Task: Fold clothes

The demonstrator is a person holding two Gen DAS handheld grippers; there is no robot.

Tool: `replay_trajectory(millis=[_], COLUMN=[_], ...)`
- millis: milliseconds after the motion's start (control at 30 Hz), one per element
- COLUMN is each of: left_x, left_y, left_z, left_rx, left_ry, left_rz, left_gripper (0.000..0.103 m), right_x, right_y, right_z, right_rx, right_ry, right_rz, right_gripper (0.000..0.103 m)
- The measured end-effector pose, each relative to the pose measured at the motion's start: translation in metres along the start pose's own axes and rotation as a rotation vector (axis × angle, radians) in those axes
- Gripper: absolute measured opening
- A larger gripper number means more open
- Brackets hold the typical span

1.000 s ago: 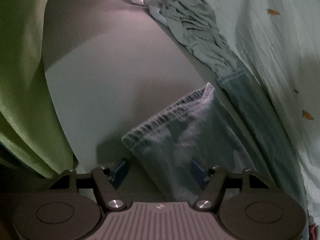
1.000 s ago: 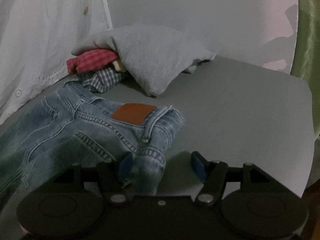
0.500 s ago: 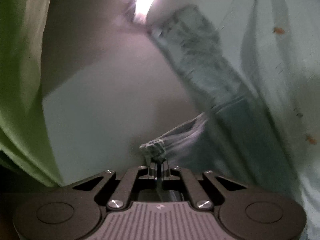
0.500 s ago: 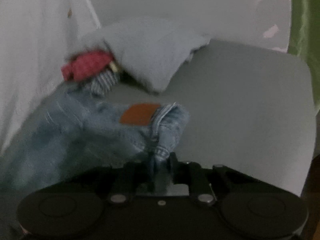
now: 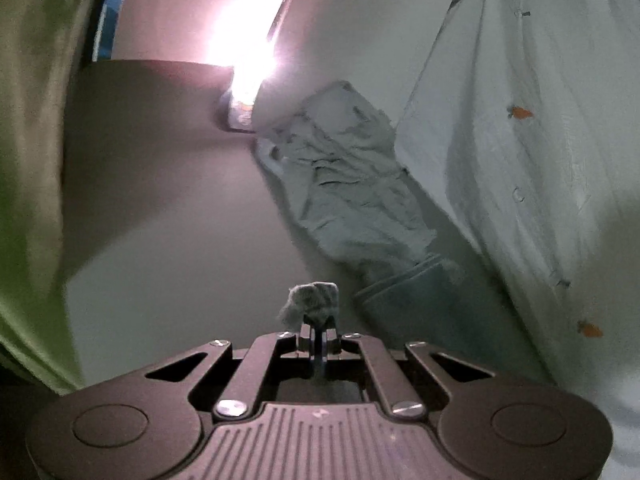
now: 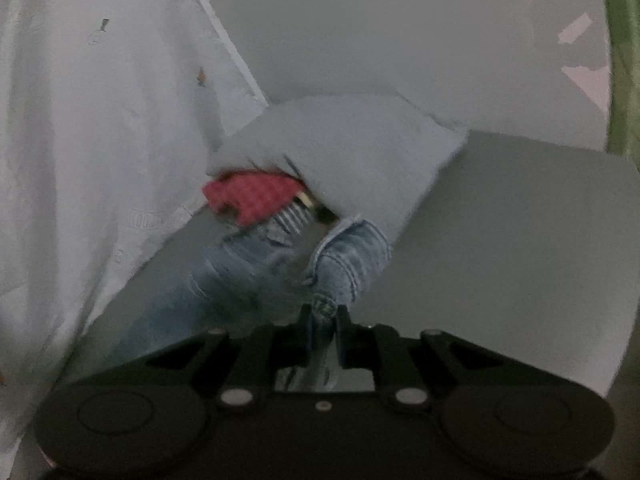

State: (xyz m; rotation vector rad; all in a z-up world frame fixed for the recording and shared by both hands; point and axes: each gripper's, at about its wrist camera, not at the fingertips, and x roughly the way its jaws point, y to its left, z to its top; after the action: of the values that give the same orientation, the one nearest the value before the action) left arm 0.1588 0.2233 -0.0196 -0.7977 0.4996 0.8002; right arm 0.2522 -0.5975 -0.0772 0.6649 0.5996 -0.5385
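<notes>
Change: both grippers, spread wide over the faded blue denim jeans (image 6: 248, 280) a second ago, are now clenched on the fabric and raised off the pale grey tabletop (image 6: 520, 248).
Left gripper (image 5: 319, 334): fingers pinched tight on a frayed tuft of the trouser hem, which pokes up above the tips.
Right gripper (image 6: 325, 320): fingers clamped on the waistband corner; the denim bunches just ahead of them.
Jeans: one leg runs along the right side of the left view (image 5: 436, 312) beside the person's white carrot-print shirt (image 5: 520, 140); the seat and waist trail left of the right gripper.
Pile, left view: crumpled grey-green garment (image 5: 352, 184) lies on the table beyond the hem.
Pile, right view: light grey cloth (image 6: 352, 148) drapes over a red checked garment (image 6: 252, 196).
Backdrop: lime-green curtain (image 5: 28, 200) hangs at the table's edge.
</notes>
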Motion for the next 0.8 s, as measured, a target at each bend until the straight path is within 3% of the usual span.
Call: replay_trajectory(millis=[200, 300, 400, 467, 500, 567, 600, 667, 700, 733, 800], left_x=[0.064, 0.112, 0.175, 0.224, 0.247, 0.279, 0.285, 0.277, 0.268, 0.26, 0.246], left_y=[-0.076, -0.129, -0.175, -0.2, -0.21, -0.221, -0.223, -0.217, -0.212, -0.207, -0.197], left_z=[0.031, 0.047, 0.056, 0.058, 0.056, 0.045, 0.037, 0.017, 0.007, -0.004, -0.025], left_rx=[-0.021, -0.016, -0.032, 0.01, 0.049, 0.14, 0.179, 0.23, 0.263, 0.295, 0.36], left_ry=[-0.045, -0.075, -0.048, 0.023, 0.064, 0.143, 0.173, 0.184, 0.182, 0.18, 0.183], left_rz=[-0.08, -0.129, -0.093, -0.034, -0.004, 0.063, 0.083, 0.059, 0.058, 0.056, 0.07], left_gripper=[0.002, 0.002, 0.004, 0.01, 0.021, 0.027, 0.028, 0.042, 0.059, 0.069, 0.069], right_x=[0.034, 0.079, 0.142, 0.194, 0.211, 0.228, 0.223, 0.213, 0.208, 0.198, 0.178], right_y=[0.066, 0.113, 0.153, 0.174, 0.183, 0.2, 0.204, 0.214, 0.218, 0.217, 0.209], right_z=[0.056, 0.087, 0.108, 0.112, 0.111, 0.103, 0.095, 0.08, 0.071, 0.061, 0.038], right_rx=[-0.034, -0.04, -0.03, -0.017, -0.024, -0.08, -0.124, -0.213, -0.26, -0.318, -0.438], right_ry=[-0.005, 0.021, 0.079, 0.153, 0.168, 0.147, 0.129, 0.094, 0.076, 0.054, 0.032], right_rz=[0.045, 0.056, 0.023, 0.013, 0.008, 0.003, 0.01, 0.025, 0.031, 0.028, -0.009], right_gripper=[0.011, 0.011, 0.013, 0.026, 0.04, 0.05, 0.055, 0.066, 0.075, 0.081, 0.083])
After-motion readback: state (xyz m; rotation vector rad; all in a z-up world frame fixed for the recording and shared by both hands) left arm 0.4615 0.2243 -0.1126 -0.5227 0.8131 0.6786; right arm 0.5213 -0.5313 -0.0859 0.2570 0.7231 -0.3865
